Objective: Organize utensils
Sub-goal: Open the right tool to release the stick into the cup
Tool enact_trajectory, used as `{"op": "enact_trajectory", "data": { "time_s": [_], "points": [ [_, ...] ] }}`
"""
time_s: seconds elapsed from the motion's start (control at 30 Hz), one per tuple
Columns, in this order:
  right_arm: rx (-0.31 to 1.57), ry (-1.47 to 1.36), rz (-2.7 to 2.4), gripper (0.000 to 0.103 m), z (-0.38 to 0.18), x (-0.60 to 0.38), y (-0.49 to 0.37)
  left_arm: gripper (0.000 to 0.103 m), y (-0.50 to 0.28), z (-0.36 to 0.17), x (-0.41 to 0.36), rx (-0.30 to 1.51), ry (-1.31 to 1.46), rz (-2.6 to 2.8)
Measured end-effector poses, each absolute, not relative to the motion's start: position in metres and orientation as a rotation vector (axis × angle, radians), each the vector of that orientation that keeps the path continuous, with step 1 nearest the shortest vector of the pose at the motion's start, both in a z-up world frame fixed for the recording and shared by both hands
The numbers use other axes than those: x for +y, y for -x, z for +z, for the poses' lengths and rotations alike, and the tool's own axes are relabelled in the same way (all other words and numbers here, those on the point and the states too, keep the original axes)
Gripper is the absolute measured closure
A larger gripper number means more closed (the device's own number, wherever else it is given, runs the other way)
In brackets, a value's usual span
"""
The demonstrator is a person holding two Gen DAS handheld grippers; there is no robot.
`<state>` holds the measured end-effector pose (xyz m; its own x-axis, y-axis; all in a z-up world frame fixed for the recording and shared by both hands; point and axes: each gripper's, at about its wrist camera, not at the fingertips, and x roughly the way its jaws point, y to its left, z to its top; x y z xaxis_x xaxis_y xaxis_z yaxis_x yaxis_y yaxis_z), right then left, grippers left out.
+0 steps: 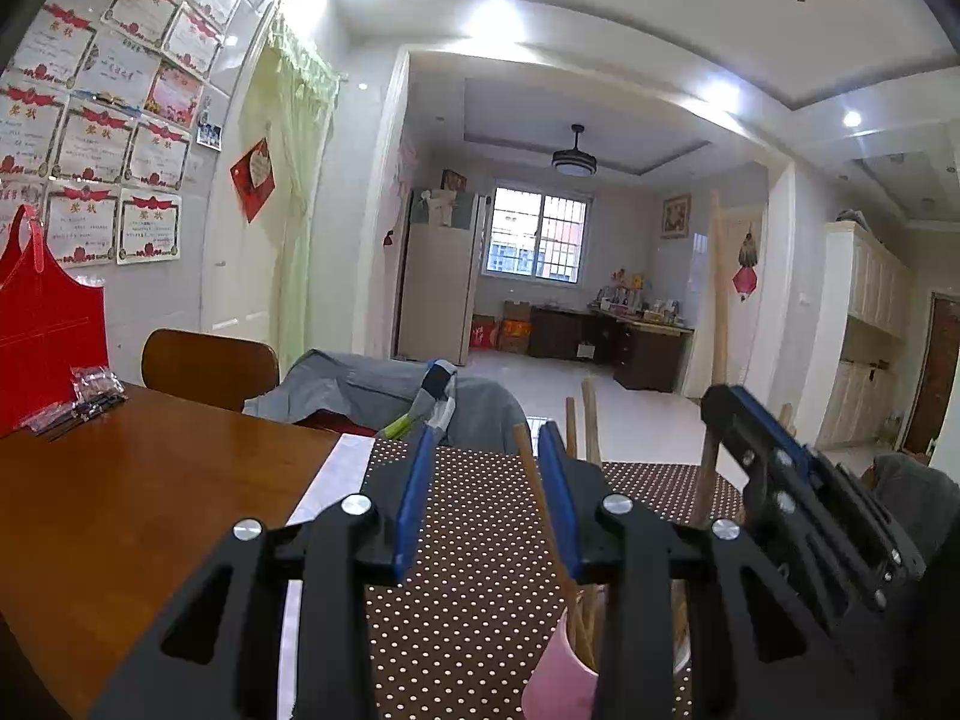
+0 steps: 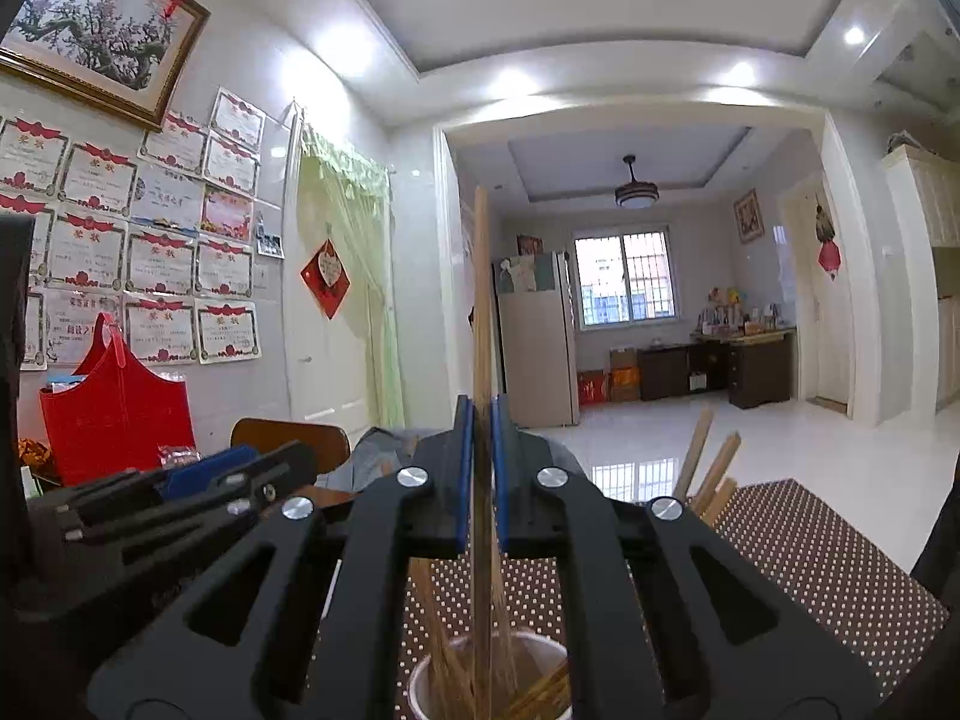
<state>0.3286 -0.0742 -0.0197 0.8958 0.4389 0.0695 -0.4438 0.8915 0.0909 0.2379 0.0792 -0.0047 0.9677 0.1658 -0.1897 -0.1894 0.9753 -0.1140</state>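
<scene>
My right gripper [image 2: 481, 420] is shut on a wooden chopstick [image 2: 480, 300] that stands upright, its lower end inside a white cup [image 2: 432, 681] holding several more chopsticks. In the left wrist view that right gripper [image 1: 729, 396] shows at the right, with the held chopstick [image 1: 717, 276] rising above it. My left gripper [image 1: 489, 444] is open just above a pink cup [image 1: 558, 678] of chopsticks; one chopstick [image 1: 534, 480] leans against the inner face of its right finger. The left gripper shows at the lower left of the right wrist view [image 2: 240, 468].
The cups stand on a brown dotted mat [image 1: 468, 600] on a wooden table [image 1: 120, 480]. More chopsticks [image 2: 708, 468] stick up at the right. A red bag [image 1: 48, 324], a small packet [image 1: 90, 390] and a chair [image 1: 210, 366] lie beyond.
</scene>
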Motion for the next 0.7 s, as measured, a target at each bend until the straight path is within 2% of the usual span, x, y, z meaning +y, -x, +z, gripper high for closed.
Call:
{"op": "enact_trajectory", "data": {
  "time_s": [0.3,0.43,0.7],
  "points": [
    [0.034,-0.093,0.462,0.096,-0.036,-0.08,-0.321,0.067,-0.241,-0.007,0.075,0.22,0.119,0.206],
    [0.061,-0.082,0.459,0.096,-0.04,-0.086,-0.317,0.057,-0.235,-0.008,0.068,0.23,0.106,0.206],
    [0.122,-0.117,0.457,0.096,-0.041,-0.096,-0.315,0.054,-0.216,-0.002,0.059,0.225,0.065,0.205]
  ]
}}
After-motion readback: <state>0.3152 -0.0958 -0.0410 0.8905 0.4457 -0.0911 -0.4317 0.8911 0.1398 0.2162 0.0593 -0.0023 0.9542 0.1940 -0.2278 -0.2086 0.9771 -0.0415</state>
